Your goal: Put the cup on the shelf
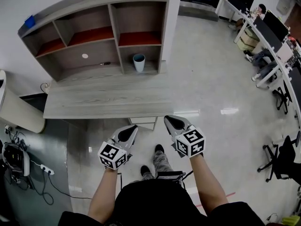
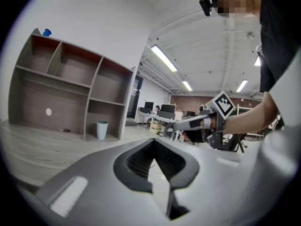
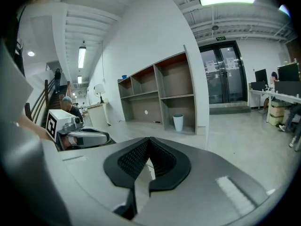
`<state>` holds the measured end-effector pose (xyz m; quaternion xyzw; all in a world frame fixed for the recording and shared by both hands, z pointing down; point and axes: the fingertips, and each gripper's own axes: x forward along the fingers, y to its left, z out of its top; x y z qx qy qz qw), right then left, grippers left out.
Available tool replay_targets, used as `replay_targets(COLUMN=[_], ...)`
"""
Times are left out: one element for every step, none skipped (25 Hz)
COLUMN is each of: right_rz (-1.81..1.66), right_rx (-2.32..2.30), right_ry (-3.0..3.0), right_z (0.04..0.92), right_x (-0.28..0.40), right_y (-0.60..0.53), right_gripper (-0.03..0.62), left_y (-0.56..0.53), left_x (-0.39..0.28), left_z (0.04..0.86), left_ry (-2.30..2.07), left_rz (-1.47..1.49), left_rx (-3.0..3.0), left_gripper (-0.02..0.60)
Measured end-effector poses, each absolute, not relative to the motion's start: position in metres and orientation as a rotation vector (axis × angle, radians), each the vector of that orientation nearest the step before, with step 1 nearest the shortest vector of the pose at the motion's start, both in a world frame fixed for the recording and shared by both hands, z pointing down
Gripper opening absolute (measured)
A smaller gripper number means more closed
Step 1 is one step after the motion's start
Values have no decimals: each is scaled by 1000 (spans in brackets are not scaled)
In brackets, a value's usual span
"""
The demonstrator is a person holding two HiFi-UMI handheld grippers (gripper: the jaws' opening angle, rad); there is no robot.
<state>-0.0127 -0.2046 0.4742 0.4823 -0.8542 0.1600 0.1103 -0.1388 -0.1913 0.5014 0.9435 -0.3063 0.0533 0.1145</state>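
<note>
The cup [image 1: 138, 62] stands upright in the lower right compartment of the shelf [image 1: 114, 32], near the compartment's front edge; it is a pale cup with a darker teal rim, and nothing touches it. The shelf is an open wooden unit that sits at the back of a long grey-wood desk [image 1: 108, 100]. In the wide lower compartment to the cup's left lies a small dark pen-like thing [image 1: 105, 63], and a blue object [image 1: 29, 20] rests on the shelf's top at its far left corner. Both grippers are held over the floor on the person's side of the desk, well apart from the cup. The left gripper [image 1: 134, 126] has its jaws pressed together with nothing between them, and so does the right gripper [image 1: 166, 118] — each gripper view shows the ribbed pads meeting at the tip and the cup small in the distance beyond. The two grippers are side by side, tips pointing toward the desk edge. Off to the right, across the shiny floor, stand office desks with monitors [image 1: 270, 25] and rolling chairs.
</note>
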Motion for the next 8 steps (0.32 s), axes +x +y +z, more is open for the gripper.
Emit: replay_targets(right_rz=[470, 469, 467, 463, 459, 455, 451, 446], right_rx=[1425, 1431, 1435, 1438, 1440, 1441, 1442, 1443], right_ry=[-2508, -2508, -2507, -2507, -2506, -2504, -2502, -2499], right_z=[474, 473, 472, 472, 471, 471, 471, 471], right_x=[-11, -10, -10, -10, -9, -9, -9, -9], right_y=[-202, -199, -198, -196, -195, -194, -193, -192], right_gripper=[11, 11, 11, 11, 11, 11, 11, 11], left_y=[-189, -187, -186, -185, -185, -184, -183, -182], left_x=[-137, -136, -135, -134, -134, -133, -132, -131], left_z=[501, 500, 499, 498, 497, 497, 496, 496], left_ry=[-893, -889, -887, -886, -885, -885, -884, -883], left_rz=[156, 155, 155, 154, 154, 153, 152, 152], left_rx=[2768, 2770, 2771, 2772, 2772, 2772, 2773, 2774], left_gripper=[0, 0, 0, 0, 0, 0, 0, 0])
